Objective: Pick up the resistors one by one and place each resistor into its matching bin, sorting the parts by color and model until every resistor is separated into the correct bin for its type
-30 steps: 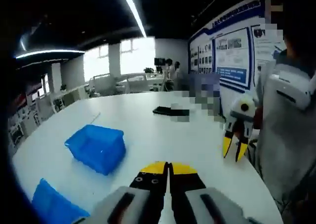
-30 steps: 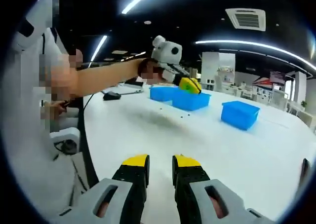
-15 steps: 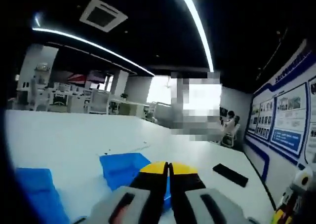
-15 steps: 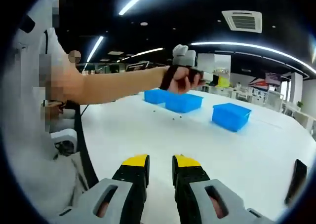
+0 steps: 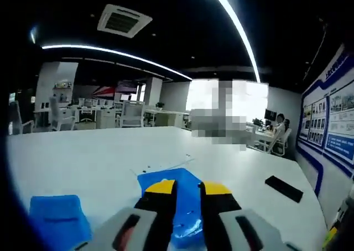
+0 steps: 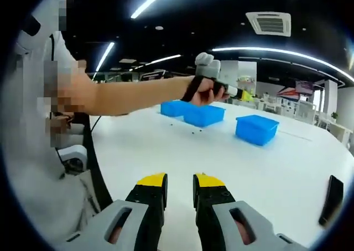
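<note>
My left gripper (image 5: pixel 188 187) stands open, its yellow-tipped jaws a little apart with nothing between them. Just behind them sits a blue bin (image 5: pixel 187 215), and a second blue bin (image 5: pixel 58 220) lies lower left. Tiny dark specks, the resistors (image 5: pixel 145 171), lie on the white table beyond it. My right gripper (image 6: pixel 180 180) is open and empty, low over the near table. In the right gripper view a hand holds the left gripper (image 6: pixel 243 94) above three blue bins (image 6: pixel 203 114), (image 6: pixel 172 107), (image 6: pixel 255 129), with resistors (image 6: pixel 194 131) scattered in front of them.
A black phone (image 5: pixel 283 188) lies on the white table (image 5: pixel 83 162) at the right, also at the table's right side (image 6: pixel 332 198) in the right gripper view. The person's arm (image 6: pixel 133 93) reaches across from the left; their body stands by the table edge.
The left gripper's jaws have parted from shut to slightly open, and its view has swung and settled over the blue bin. The right gripper has held still.
</note>
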